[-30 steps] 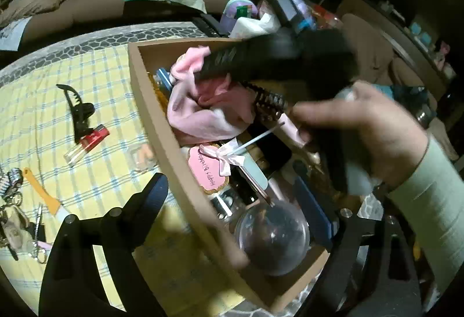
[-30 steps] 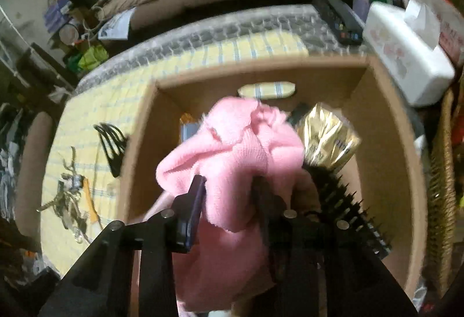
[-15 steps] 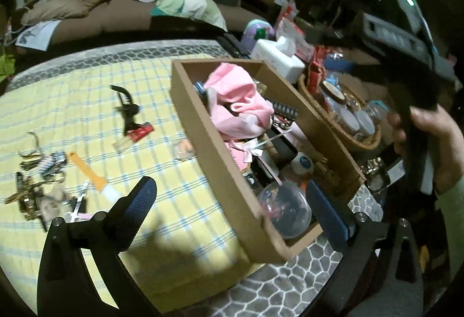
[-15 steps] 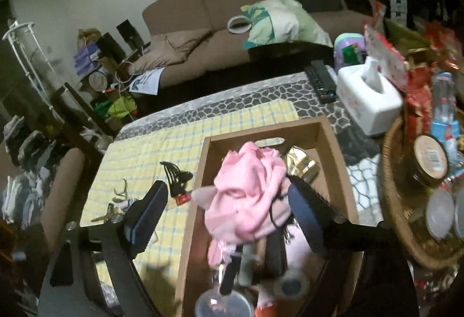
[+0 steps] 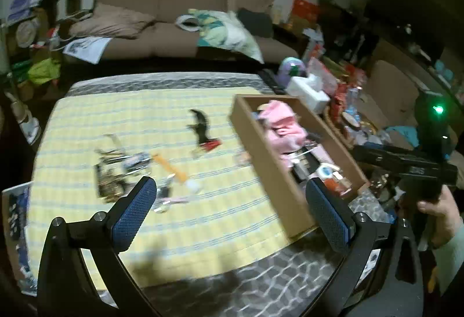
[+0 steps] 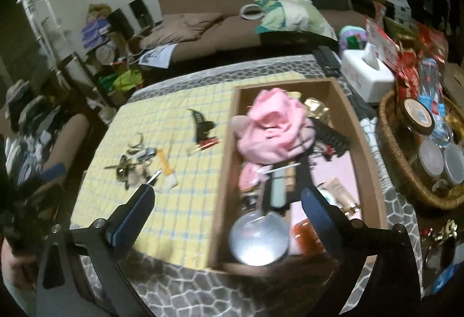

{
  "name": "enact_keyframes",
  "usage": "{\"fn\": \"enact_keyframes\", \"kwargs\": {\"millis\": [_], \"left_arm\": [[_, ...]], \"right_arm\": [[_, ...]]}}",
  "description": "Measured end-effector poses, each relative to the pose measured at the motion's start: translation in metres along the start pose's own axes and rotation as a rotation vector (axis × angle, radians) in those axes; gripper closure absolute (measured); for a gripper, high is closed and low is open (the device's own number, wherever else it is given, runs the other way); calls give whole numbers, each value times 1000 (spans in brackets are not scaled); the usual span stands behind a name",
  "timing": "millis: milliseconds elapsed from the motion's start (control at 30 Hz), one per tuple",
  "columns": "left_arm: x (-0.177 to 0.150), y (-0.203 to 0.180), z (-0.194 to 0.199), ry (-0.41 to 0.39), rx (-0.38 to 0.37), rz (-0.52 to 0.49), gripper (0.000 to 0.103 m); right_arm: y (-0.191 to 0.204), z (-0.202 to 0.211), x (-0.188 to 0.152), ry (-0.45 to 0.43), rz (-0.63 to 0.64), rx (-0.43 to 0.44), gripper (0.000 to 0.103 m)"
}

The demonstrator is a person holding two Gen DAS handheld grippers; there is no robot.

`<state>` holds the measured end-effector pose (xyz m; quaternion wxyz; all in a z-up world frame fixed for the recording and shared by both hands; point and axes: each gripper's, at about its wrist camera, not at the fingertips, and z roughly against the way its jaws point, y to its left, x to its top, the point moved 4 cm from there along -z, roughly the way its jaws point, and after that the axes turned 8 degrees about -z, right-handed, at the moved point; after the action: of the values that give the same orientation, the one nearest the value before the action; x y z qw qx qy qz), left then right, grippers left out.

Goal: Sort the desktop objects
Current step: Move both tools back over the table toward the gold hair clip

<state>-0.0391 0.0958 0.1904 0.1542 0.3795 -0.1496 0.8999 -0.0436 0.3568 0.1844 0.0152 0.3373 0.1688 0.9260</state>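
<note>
Left wrist view: worktop [image 5: 87,125], then cardboard box [image 5: 261,148] at right holding pink cloth [image 5: 282,125], then black hair clip [image 5: 200,125] loose ahead of empty wide-open left hand-held gripper [image 5: 232,215], long axis running away; right hand-held gripper [image 6: 226,215] opening, empty, above box.

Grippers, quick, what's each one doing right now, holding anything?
Left gripper: jaws open wide, nothing between them.
Right gripper: jaws opening, nothing between them; pink cloth lies in the box.
</note>
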Motion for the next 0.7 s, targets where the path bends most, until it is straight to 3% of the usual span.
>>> {"fn": "enact_keyframes", "kwargs": {"millis": [333, 700], "left_arm": [[-52, 104, 30, 37, 106, 136, 0], [-92, 172, -1, 119, 190, 178, 0]], "right_arm": [[92, -22, -25, 11, 83, 109, 0], [145, -114, -51, 114, 51, 214, 0]]}}
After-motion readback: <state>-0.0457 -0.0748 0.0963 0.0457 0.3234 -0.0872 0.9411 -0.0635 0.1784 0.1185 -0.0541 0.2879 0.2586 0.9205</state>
